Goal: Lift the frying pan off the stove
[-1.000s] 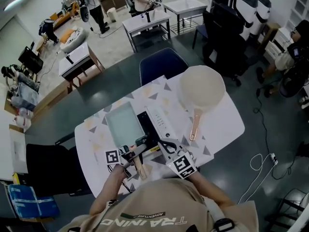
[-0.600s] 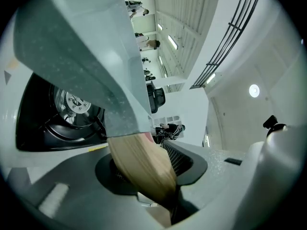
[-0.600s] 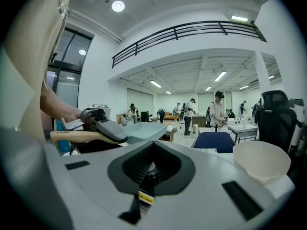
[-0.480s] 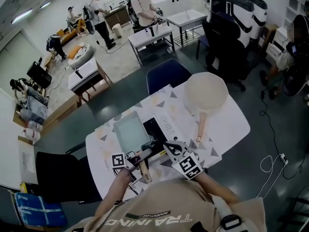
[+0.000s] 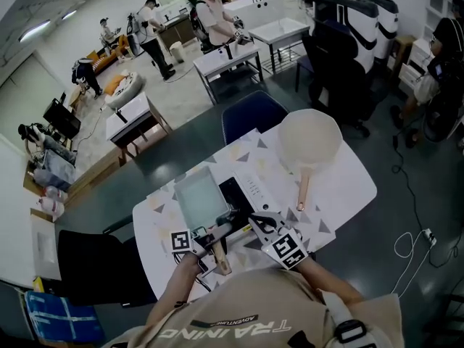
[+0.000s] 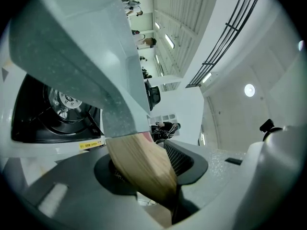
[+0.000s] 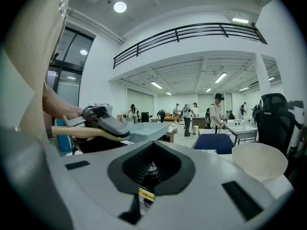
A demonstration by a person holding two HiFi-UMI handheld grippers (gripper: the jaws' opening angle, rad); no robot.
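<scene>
Frying pan [image 5: 197,194]: a rectangular grey-blue pan, lying level over the left part of the stove [image 5: 235,193], its wooden handle [image 5: 222,259] pointing back toward the person; whether its base is touching the stove top cannot be made out
Left gripper [image 5: 214,235]: reaching in level from the person's side and clamping the wooden handle just behind the pan body; the left gripper view is showing the handle filling the gap between the two dark pads, with the pan's underside looming above; the jaws have just been widening slightly, the handle lying between them
Right gripper [image 5: 259,222]: hovering just to the right of the handle, at the stove's near edge, its jaws standing a little apart and holding nothing; the right gripper view is showing a yellow label [image 7: 146,194] on the stove's side through the gap
Stove: a black cooktop with a white control strip along its right side, sitting on a triangle-patterned cloth [image 5: 161,212] that is covering part of the table [image 5: 348,187]
Cream pan [image 5: 310,140]: round and deep, with a wooden handle of its own, resting on the table to the right of the stove, well apart from both grippers
Blue chair [image 5: 254,114]: standing at the far edge of the table
Background: people [image 5: 210,13] are standing at other tables across the room
</scene>
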